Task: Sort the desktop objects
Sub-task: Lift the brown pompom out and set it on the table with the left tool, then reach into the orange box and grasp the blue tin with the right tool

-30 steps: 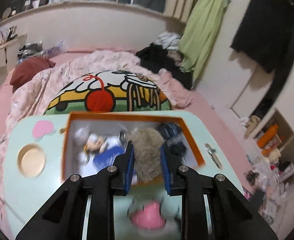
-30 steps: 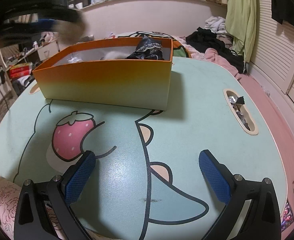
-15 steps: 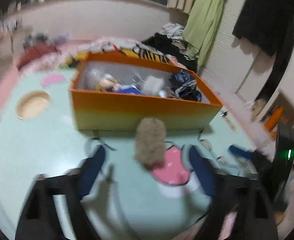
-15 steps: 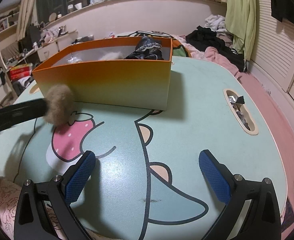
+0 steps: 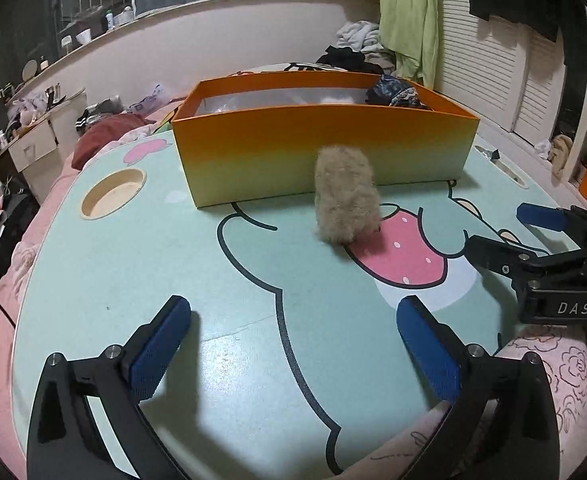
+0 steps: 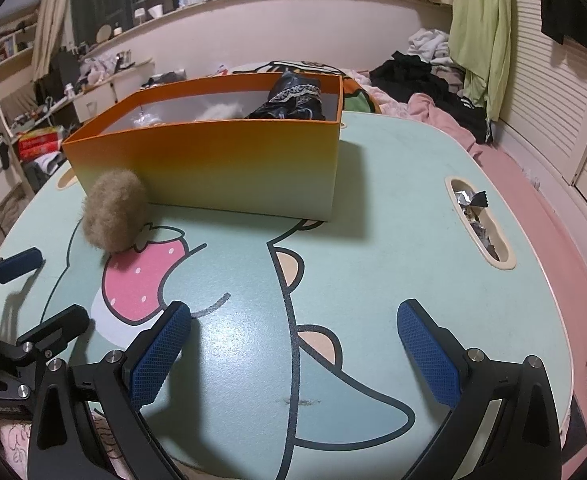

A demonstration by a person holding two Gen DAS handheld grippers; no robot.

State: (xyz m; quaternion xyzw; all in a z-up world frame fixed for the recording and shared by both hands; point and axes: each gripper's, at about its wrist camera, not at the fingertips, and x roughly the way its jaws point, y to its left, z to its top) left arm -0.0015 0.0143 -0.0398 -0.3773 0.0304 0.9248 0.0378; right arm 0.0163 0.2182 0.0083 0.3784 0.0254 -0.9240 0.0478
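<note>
A tan fluffy pom-pom point(image 5: 346, 211) lies on the mint-green table point(image 5: 141, 264), on the strawberry print just in front of the orange box point(image 5: 325, 152); it also shows in the right wrist view point(image 6: 114, 211). The orange box point(image 6: 229, 160) holds a dark lace-trimmed cloth point(image 6: 293, 98) and other small items. My left gripper point(image 5: 293, 344) is open and empty, well back from the pom-pom. My right gripper point(image 6: 293, 348) is open and empty near the table's front edge; it shows at the right of the left wrist view point(image 5: 505, 236).
A round cup hole point(image 5: 111, 193) is at the table's left. A slot point(image 6: 479, 222) with foil wrappers is at its right. A bed with piled clothes point(image 6: 421, 68) lies behind the table, and drawers point(image 5: 37, 144) stand at the far left.
My left gripper carried the pom-pom from above the box down to the table, opened, let it go and drew back. My right gripper has not moved.
</note>
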